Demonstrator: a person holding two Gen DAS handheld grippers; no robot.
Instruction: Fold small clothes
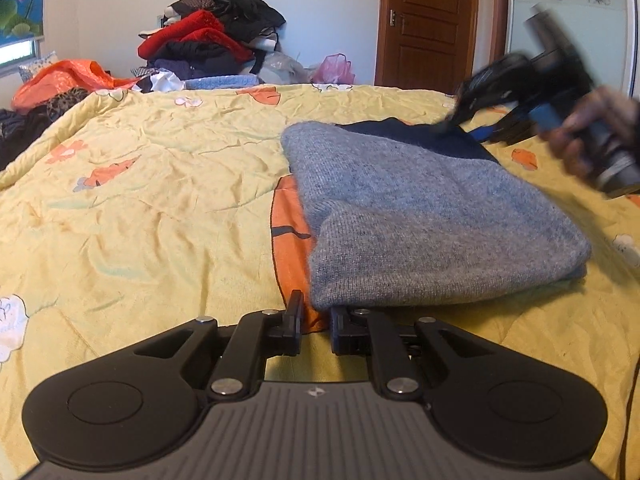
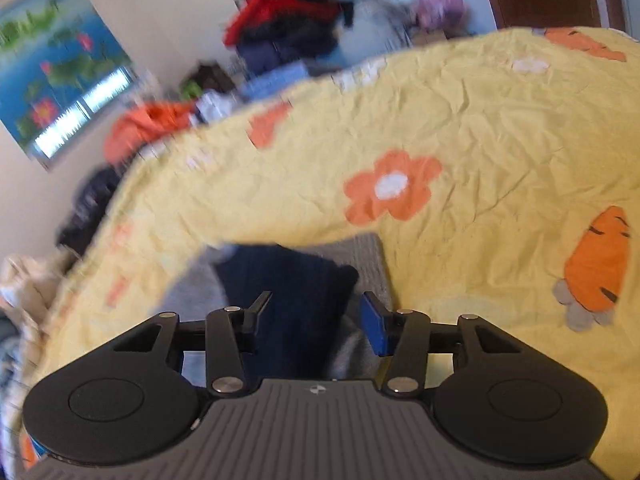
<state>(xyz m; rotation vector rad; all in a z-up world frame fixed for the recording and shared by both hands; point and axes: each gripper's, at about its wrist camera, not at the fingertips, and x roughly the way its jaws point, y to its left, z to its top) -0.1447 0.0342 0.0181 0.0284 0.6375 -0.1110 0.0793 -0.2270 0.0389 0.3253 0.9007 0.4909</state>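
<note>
Sweater: grey knit sweater point(image 1: 404, 216), folded on the yellow quilt point(image 1: 160, 184).
Left gripper point(image 1: 316, 322): my jaws nearly closed at its near hem, perhaps pinching nothing.
Right gripper point(image 2: 316, 320): my jaws spread above its navy part point(image 2: 288, 280).

- Your left wrist view sits low over the bed point(image 1: 160, 184), level, looking forward along the left gripper point(image 1: 315, 322) toward the far wall and the brown door point(image 1: 428, 20).
- It is very near the grey sweater point(image 1: 420, 216), whose near edge fills the lower middle of the frame.
- Your right wrist view is tilted and blurred, looking down along the right gripper point(image 2: 316, 320) from above the sweater's point(image 2: 360, 252) dark blue part.
- Both views share the yellow bed cover, the sweater, the clothes pile point(image 1: 212, 36) and the lotus picture point(image 2: 60, 64).
- Your left view also catches the right gripper point(image 1: 480, 92) from its side.
</note>
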